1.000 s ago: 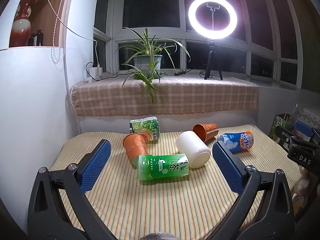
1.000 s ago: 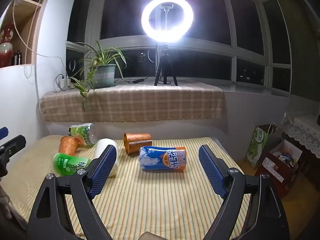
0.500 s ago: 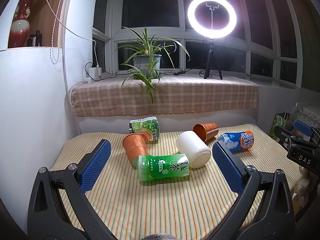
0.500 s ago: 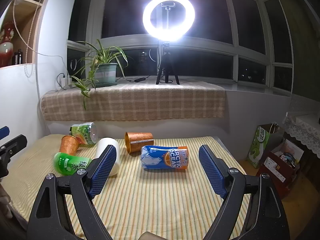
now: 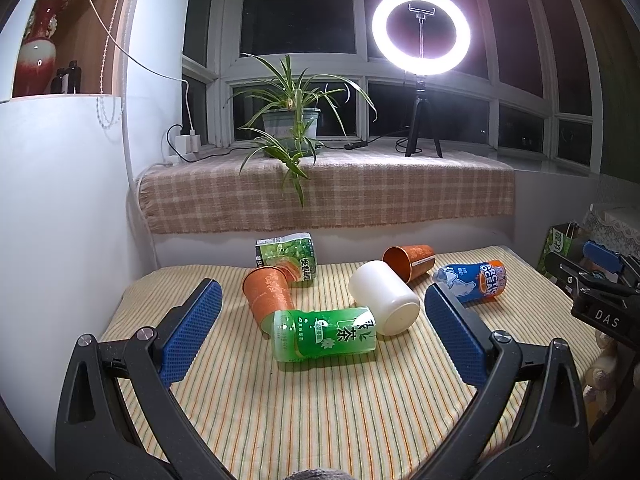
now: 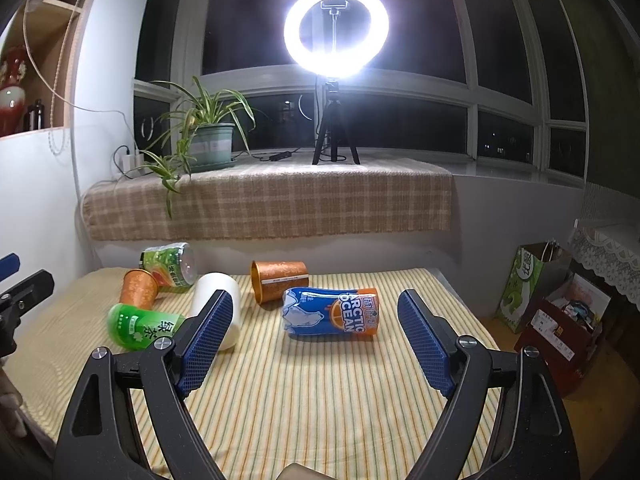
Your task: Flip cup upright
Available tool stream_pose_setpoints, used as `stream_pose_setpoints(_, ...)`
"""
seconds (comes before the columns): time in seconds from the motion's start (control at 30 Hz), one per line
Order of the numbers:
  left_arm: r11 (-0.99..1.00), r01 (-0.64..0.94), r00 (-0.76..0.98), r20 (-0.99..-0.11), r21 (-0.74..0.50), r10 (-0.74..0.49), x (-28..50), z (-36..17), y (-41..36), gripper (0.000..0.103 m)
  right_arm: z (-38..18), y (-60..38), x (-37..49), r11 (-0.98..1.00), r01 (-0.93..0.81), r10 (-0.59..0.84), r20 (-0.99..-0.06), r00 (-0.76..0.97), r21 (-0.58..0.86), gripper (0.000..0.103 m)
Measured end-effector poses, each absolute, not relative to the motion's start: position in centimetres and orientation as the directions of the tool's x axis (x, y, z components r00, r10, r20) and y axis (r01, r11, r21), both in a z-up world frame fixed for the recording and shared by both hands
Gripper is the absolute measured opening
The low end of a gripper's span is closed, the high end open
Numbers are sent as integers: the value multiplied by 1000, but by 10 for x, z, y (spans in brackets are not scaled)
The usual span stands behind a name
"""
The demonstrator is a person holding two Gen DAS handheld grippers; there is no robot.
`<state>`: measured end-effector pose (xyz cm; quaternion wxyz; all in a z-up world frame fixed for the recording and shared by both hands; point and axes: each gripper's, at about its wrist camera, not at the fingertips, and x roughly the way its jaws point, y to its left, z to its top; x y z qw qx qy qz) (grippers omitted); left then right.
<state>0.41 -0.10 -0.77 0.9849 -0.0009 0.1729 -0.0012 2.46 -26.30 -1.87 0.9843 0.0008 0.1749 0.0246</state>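
Note:
Several cups lie on their sides on the striped table [image 5: 320, 400]. A green cup [image 5: 324, 334] lies nearest my left gripper [image 5: 320, 328], which is open and empty just short of it. Behind it are an orange cup [image 5: 267, 292], a white cup [image 5: 386, 298], a green printed cup [image 5: 288, 254], a copper cup [image 5: 410, 260] and a blue "Arctic Ocean" cup [image 5: 474, 282]. My right gripper [image 6: 314, 330] is open and empty, just short of the blue cup [image 6: 332, 312]. The white cup [image 6: 218, 296] is partly hidden by its left finger.
A plaid-covered sill [image 5: 328, 192] behind the table holds a potted plant [image 5: 292, 120] and a ring light on a tripod [image 5: 422, 32]. A white wall [image 5: 60, 200] borders the table's left. Bags and boxes [image 6: 560, 308] stand right of the table.
Both grippers have crept slightly forward toward the cups. The cups have not moved.

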Motion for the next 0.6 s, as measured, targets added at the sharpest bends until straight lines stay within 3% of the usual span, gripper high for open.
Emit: stream_pose_setpoints(0.6,1000,6,939,-344,4,-5,7,-10,-7,103,-22,-262,26,998,-57,60,-360,931,20,85)
